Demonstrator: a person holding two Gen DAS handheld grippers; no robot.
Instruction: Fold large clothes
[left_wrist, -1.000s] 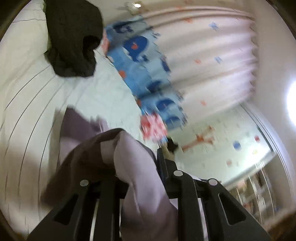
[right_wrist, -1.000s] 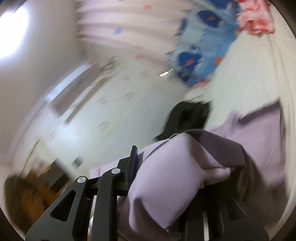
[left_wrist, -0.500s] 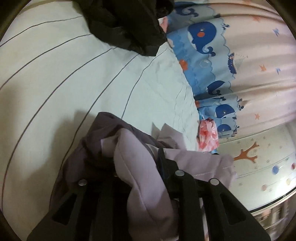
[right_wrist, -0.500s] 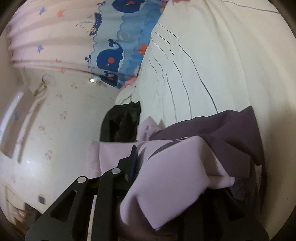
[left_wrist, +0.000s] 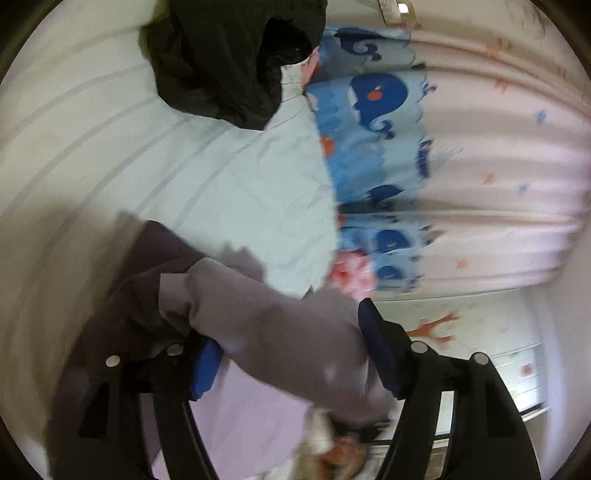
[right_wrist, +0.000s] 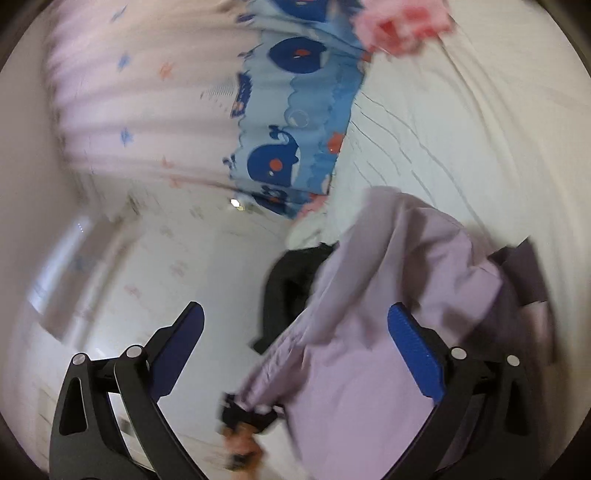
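A lilac garment (left_wrist: 258, 332) with darker purple parts lies bunched on the pale striped bed (left_wrist: 110, 166). My left gripper (left_wrist: 291, 354) is open, its blue-padded fingers spread on either side of a fold of the cloth. In the right wrist view the same lilac garment (right_wrist: 369, 332) lies between and under the fingers of my right gripper (right_wrist: 299, 332), which is also open. The cloth drapes over both grippers' frames; neither clamps it. Both views are motion-blurred.
A black garment (left_wrist: 229, 59) lies on the bed at the far end; it also shows in the right wrist view (right_wrist: 288, 295). A blue whale-print curtain (left_wrist: 376, 147) and pink drapes hang beside the bed. A pink-red cloth (left_wrist: 351, 273) sits at the bed's edge.
Both grippers have opened and let go of the lilac garment they were clamping. The garment has dropped onto the bed and both views have swung.
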